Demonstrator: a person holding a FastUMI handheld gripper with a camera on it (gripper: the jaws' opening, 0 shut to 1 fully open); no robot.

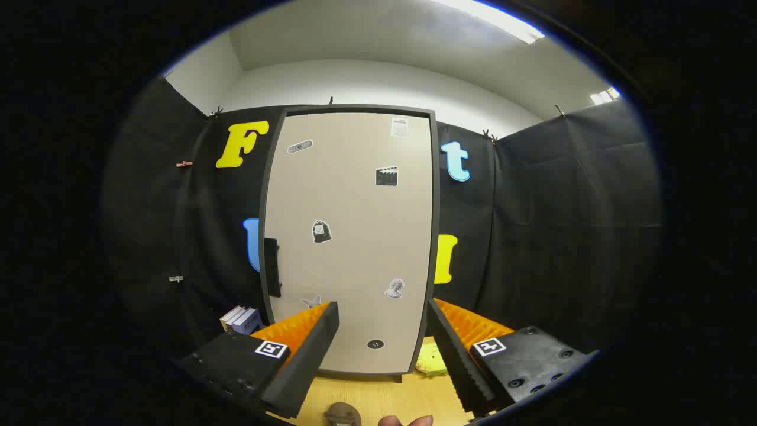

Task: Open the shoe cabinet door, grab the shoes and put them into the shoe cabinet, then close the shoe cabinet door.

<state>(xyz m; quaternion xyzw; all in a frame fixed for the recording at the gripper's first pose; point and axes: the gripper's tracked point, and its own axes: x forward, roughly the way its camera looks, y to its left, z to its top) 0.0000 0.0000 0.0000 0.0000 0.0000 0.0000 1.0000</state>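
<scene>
My claw [383,313] is released, its two fingers spread wide with nothing between them but the view ahead. Straight on at twelve o'clock stands the cabinet [352,236], upright on the wooden floor [384,396], its beige door [355,195] shut and dotted with small stickers. The dark handle [271,267] sits on the door's edge at about ten o'clock from my left finger [307,349], just above its tip. A yellow-green shoe [430,362] lies on the floor beside the cabinet's foot, just inside my right finger [458,355] at about one o'clock. Some books [240,319] stand at nine o'clock, beyond my left finger, beside the cabinet. A small brown thing [342,414] I cannot make out lies at six o'clock, near a fingertip [421,421] of the holding hand.
</scene>
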